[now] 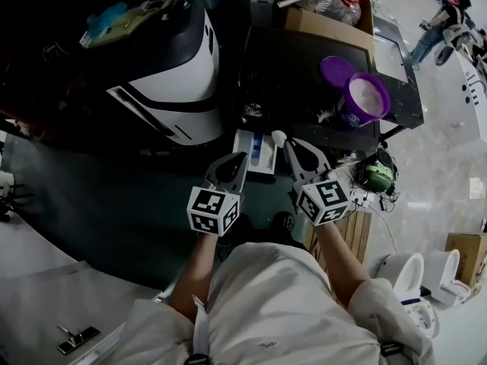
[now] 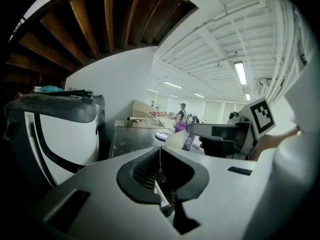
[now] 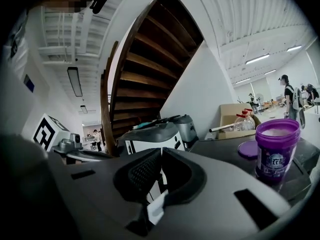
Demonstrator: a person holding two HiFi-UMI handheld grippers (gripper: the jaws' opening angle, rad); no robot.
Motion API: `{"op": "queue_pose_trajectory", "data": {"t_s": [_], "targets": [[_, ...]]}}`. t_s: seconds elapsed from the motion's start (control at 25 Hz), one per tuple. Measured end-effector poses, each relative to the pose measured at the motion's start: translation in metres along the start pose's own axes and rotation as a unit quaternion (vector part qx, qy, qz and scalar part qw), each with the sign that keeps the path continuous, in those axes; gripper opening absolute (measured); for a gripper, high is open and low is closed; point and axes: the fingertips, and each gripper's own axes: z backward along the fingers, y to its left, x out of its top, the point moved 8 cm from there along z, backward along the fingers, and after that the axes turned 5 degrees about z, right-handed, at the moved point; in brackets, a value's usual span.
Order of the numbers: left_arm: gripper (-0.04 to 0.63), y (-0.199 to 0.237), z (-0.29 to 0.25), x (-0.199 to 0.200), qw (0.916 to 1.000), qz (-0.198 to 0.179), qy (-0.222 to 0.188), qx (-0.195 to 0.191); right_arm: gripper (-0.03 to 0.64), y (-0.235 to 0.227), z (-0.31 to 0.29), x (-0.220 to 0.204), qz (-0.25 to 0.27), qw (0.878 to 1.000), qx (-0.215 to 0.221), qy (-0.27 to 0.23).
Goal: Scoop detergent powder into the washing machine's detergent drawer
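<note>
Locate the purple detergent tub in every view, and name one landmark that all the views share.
Head view: the purple detergent tub stands upper right, open, on the black table.
Left gripper view: small and far, just right of centre, partly hidden.
Right gripper view: large, at the right edge.
Shared landmark: the white and black machine, left of the tub in all three.
</note>
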Motion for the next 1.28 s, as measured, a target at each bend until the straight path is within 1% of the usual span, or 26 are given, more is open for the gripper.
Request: {"op": "queue_pose_trajectory", "data": {"t_s": [0.2,0.64,1.08,1.28], "targets": [[0.021,-0.006,0.001,0.009,0.9998,-0.006,-0.020,-0.003,0.009,0.003,0.002,0.004,0.008,1.000,0.002,-0.002],[0.021,-0.006,-0.003,0.020,0.9993,-0.010,-0.035,0.001,0.009,0.003,0.005,0.009,0.024,1.000,0.006,0.006],[0.021,-0.003,-0.005,0.022,0.9993,-0.011,-0.036,0.003,0.009,0.005,0.004,0.007,0.036,0.999,0.001,0.009],[0.021,-0.001,-0.004,0.021,0.9993,-0.006,-0.035,0.003,0.009,0.007,0.004,0.005,0.033,0.999,0.001,0.013]]}}
